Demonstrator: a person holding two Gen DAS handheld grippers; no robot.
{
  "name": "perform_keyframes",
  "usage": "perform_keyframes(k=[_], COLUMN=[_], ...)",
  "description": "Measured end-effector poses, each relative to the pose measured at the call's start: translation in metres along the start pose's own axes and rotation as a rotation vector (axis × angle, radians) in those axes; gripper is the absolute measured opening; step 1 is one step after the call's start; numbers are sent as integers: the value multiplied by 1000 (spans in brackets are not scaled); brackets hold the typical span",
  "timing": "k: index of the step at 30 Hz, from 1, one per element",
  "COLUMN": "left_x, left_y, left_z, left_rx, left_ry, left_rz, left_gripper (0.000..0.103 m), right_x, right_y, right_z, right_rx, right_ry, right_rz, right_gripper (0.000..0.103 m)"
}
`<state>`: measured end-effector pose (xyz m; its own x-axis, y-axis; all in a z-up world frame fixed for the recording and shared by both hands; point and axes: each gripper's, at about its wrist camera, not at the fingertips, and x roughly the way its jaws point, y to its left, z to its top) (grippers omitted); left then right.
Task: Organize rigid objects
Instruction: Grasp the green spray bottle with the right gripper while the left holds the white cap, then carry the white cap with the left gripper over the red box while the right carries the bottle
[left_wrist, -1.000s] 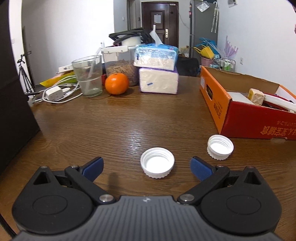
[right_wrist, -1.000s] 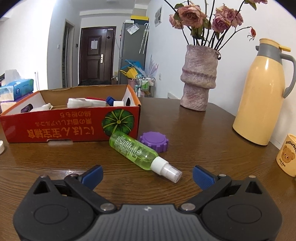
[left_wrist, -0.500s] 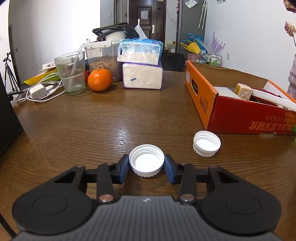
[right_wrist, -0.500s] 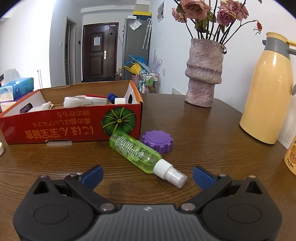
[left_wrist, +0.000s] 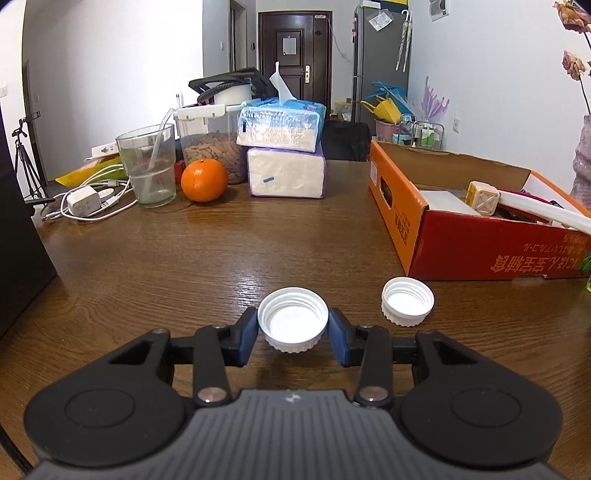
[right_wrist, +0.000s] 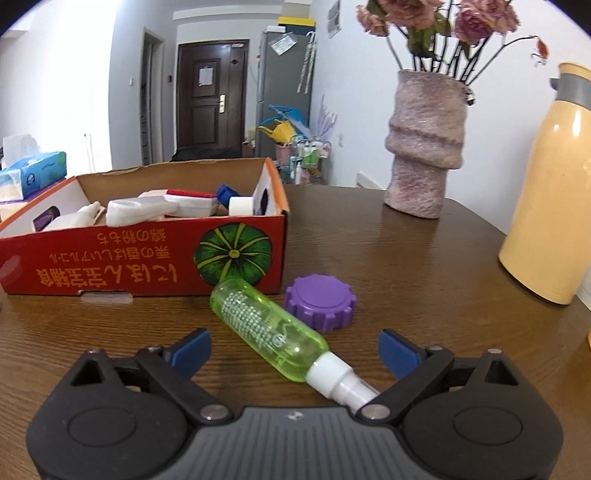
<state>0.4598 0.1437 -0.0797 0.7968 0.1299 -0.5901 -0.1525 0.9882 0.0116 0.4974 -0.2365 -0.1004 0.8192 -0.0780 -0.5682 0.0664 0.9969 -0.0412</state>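
My left gripper (left_wrist: 293, 334) is shut on a white bottle cap (left_wrist: 293, 318), open side up, held just above the wooden table (left_wrist: 207, 258). A second white cap (left_wrist: 407, 301) lies on the table to its right. The red cardboard box (left_wrist: 476, 240) with several items stands at right; it also shows in the right wrist view (right_wrist: 147, 254). My right gripper (right_wrist: 294, 350) is open, its jaws either side of a green spray bottle (right_wrist: 266, 332) lying on its side. A purple lid (right_wrist: 320, 301) lies just beyond the bottle.
At the back left stand a glass cup (left_wrist: 147, 166), an orange (left_wrist: 204, 180), stacked tissue packs (left_wrist: 284, 155) and a charger with cables (left_wrist: 83, 205). A pink vase with flowers (right_wrist: 424, 147) and a yellow thermos (right_wrist: 550, 192) stand at the right.
My left gripper closed on the white cap and has lifted it slightly off the table. My right gripper moved forward, so the green bottle now lies between its open jaws.
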Motion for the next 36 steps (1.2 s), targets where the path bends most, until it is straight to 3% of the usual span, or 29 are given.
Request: perform_keyframes(k=[5,10,14,19,36], left_x=[-2,-2,-1,-1,-2], left_y=[1,0,0,-1,-1], left_z=[1,1,0,0,-1], left_rx=[-3,2,6,9,13], left_ry=[-14,-12,-11,-9,-16], left_rz=[6,5,7,9,14], left_gripper=[41,41,41,41,41], right_x=[12,23,24,21,16], right_y=[2,5,6,9,15], right_z=[6,11,11,10,8], right_rx=[-12,-24,-30,-43,-37], right_ry=[15,45,44,34,32], right_rz=[19,50,56,71,62], right_gripper=[85,63,60,31,30])
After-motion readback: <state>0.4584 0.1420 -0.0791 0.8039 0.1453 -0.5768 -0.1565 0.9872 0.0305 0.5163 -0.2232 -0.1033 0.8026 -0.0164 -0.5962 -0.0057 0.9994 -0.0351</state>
